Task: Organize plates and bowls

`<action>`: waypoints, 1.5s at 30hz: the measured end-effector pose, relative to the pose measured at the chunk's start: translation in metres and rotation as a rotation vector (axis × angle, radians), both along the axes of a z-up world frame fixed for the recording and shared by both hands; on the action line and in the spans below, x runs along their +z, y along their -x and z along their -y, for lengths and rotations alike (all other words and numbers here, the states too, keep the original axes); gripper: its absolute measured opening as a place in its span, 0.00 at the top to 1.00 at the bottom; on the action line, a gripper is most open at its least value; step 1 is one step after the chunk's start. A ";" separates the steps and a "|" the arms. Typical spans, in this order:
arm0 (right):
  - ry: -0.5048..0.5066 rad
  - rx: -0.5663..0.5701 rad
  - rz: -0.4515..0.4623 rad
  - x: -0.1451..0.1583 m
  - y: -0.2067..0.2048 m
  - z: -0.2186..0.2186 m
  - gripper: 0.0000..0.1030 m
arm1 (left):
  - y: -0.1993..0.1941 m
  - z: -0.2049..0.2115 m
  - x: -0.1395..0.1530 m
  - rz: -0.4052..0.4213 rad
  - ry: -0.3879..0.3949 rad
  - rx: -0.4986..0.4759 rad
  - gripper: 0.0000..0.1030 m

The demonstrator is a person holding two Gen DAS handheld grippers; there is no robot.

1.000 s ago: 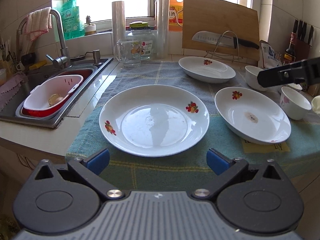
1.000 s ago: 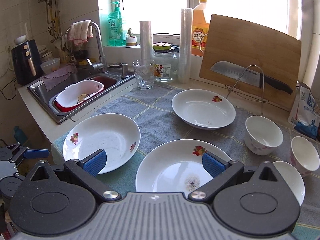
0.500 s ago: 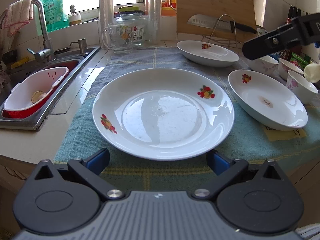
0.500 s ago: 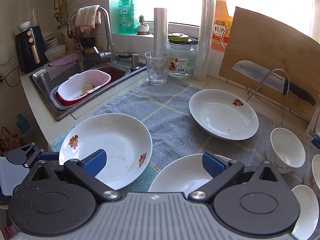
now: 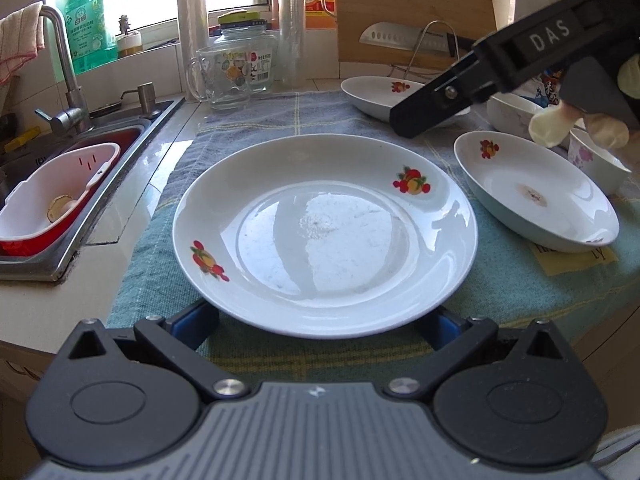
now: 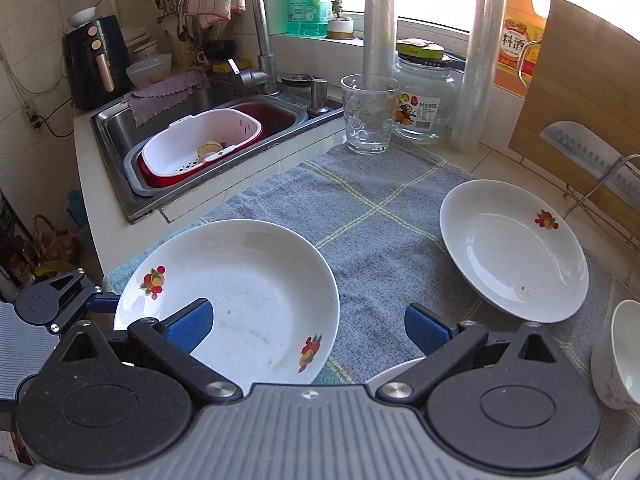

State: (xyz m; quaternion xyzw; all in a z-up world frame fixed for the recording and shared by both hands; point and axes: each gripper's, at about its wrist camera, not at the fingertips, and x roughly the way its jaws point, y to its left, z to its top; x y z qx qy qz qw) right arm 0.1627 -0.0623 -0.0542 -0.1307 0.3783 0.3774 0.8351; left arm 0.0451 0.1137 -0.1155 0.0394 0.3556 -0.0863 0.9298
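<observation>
Now my left claw [image 5: 318, 326] sits wide open, empty, straddling the near rim of the fruit-patterned plate [image 5: 325, 232] to grip it; my right claw [image 6: 308, 328] hovers open, empty.

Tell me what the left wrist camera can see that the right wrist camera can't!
Only the left wrist view shows the stained plate, the flowered bowl and the right gripper's arm with a gloved hand.

Only the right wrist view shows the black air fryer and the left gripper from outside.

Both show the big plate, the far plate, the glass, the jar, the white colander and the knife.
</observation>
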 end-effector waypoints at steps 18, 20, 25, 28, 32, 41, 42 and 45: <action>0.008 0.261 -0.225 -0.030 -0.071 -0.050 0.05 | -0.004 -0.006 0.002 -0.005 -0.003 -0.088 0.01; 0.009 0.266 -0.256 -0.035 -0.078 -0.052 0.11 | -0.005 -0.006 0.003 -0.008 -0.004 -0.091 0.01; -0.022 0.267 -0.333 -0.042 -0.092 -0.049 0.22 | -0.008 -0.007 0.004 -0.019 -0.002 -0.097 0.01; -0.049 0.275 -0.371 -0.043 -0.097 -0.048 0.23 | -0.010 -0.007 0.004 -0.026 -0.003 -0.100 0.01; -0.078 0.285 -0.408 -0.041 -0.101 -0.048 0.23 | -0.013 -0.008 0.005 -0.037 -0.006 -0.107 0.01; -0.092 0.279 -0.430 -0.038 -0.104 -0.047 0.23 | -0.018 -0.010 0.006 -0.061 -0.008 -0.118 0.01; -0.093 0.279 -0.427 -0.037 -0.105 -0.048 0.23 | -0.019 -0.010 0.007 -0.061 -0.010 -0.120 0.01; -0.103 0.271 -0.425 -0.033 -0.109 -0.048 0.23 | -0.023 -0.011 0.010 -0.060 -0.013 -0.124 0.01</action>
